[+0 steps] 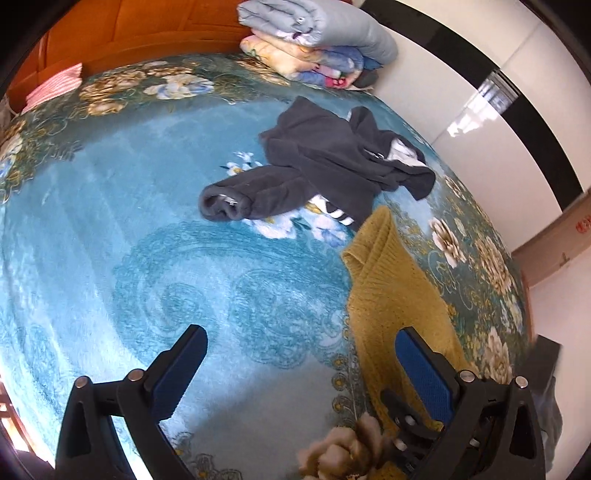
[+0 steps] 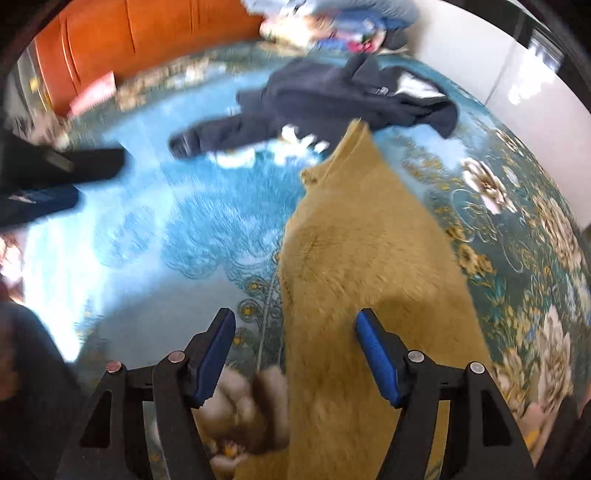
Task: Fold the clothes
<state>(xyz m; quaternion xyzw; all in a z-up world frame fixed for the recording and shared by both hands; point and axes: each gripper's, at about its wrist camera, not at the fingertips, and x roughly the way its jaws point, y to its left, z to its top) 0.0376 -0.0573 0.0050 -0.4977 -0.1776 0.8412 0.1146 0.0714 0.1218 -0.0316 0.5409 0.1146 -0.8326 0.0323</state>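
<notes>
A mustard-yellow knitted garment (image 1: 391, 295) (image 2: 362, 251) lies stretched along the right side of a blue floral bedspread (image 1: 184, 258) (image 2: 184, 229). Beyond it a dark fleece jacket (image 1: 332, 158) (image 2: 332, 99) lies crumpled, one sleeve reaching left. My left gripper (image 1: 301, 347) hangs open above the bedspread, its right finger over the yellow garment's edge. My right gripper (image 2: 295, 332) is open too, straddling the yellow garment's left edge, nothing between its pads. The right wrist view is motion-blurred.
Folded quilts (image 1: 314, 40) are stacked at the bed's far end against an orange wooden headboard (image 1: 147, 29). A pink striped pillow (image 1: 55, 85) sits far left. A white wall (image 1: 480, 129) runs along the right. The other gripper's dark body (image 2: 55, 170) shows at left.
</notes>
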